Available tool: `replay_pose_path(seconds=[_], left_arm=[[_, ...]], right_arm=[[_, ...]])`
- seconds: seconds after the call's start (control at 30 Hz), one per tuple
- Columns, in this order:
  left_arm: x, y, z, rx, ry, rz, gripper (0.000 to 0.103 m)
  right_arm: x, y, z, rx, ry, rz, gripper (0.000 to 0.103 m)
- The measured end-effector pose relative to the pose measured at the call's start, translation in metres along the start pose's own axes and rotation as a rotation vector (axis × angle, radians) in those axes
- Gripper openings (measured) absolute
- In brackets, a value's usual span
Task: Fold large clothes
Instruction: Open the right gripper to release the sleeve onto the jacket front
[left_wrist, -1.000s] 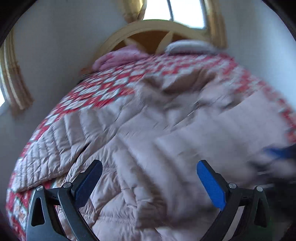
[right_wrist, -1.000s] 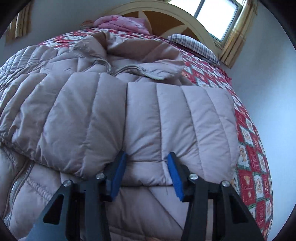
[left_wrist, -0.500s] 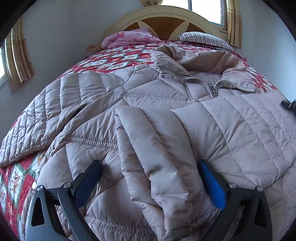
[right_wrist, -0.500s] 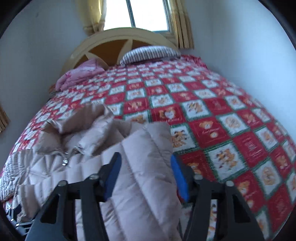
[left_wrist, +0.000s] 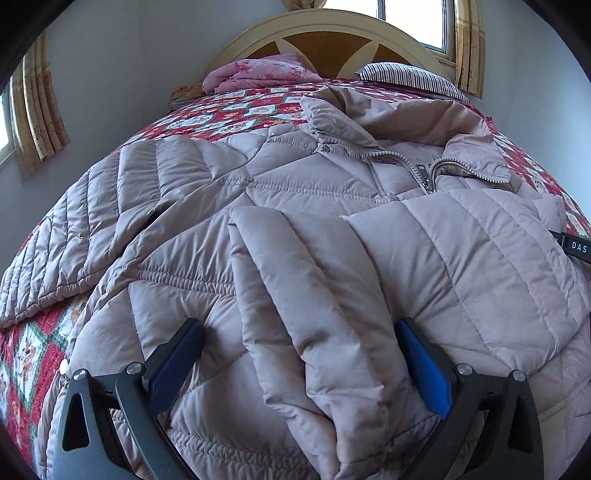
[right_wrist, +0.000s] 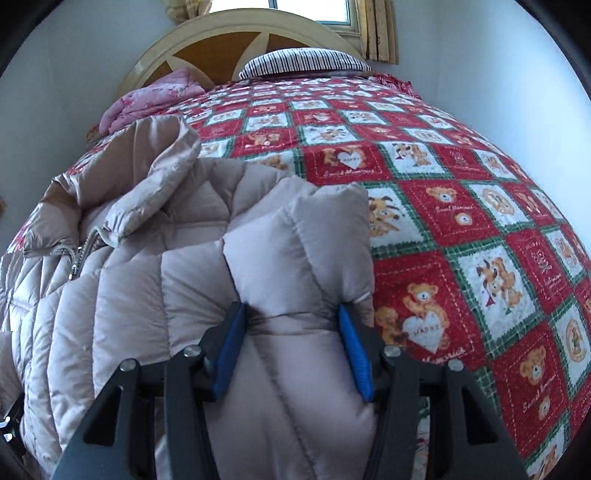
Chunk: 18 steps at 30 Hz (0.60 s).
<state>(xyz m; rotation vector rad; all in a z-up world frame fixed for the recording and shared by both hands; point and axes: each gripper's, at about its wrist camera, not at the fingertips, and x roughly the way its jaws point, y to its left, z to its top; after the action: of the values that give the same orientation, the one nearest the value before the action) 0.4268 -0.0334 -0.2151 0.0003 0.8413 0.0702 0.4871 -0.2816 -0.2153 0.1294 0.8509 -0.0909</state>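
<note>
Quilted jacket (right_wrist: 258, 266) between right hand-held gripper (right_wrist: 291, 347) pads, seemingly.

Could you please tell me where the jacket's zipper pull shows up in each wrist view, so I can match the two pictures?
Left wrist: the zipper pull sits upper right of centre, just below the open collar of the puffer jacket.
Right wrist: the zipper pull is at the far left edge, about mid-height.
Shared landmark: the striped pillow by the headboard.
</note>
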Motion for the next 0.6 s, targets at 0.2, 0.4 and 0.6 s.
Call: replay_pose_path(seconds=[0.2,0.4,0.6], left_arm=[[0.000,0.001,0.000,-0.004,0.002,-0.003,0.102],[0.000,0.001,0.000,-0.010,-0.003,-0.007,0.102],[-0.001,0.002,-0.001,-0.016,-0.004,-0.013,0.102]], right_arm=[[0.004,0.012,-0.002,-0.062,0.015,-0.071,0.056],[-0.011,0.025,0.009,-0.130,0.048,-0.159,0.057],[-0.085,0.079,-0.002,-0.142,-0.112,0.013,0.069]])
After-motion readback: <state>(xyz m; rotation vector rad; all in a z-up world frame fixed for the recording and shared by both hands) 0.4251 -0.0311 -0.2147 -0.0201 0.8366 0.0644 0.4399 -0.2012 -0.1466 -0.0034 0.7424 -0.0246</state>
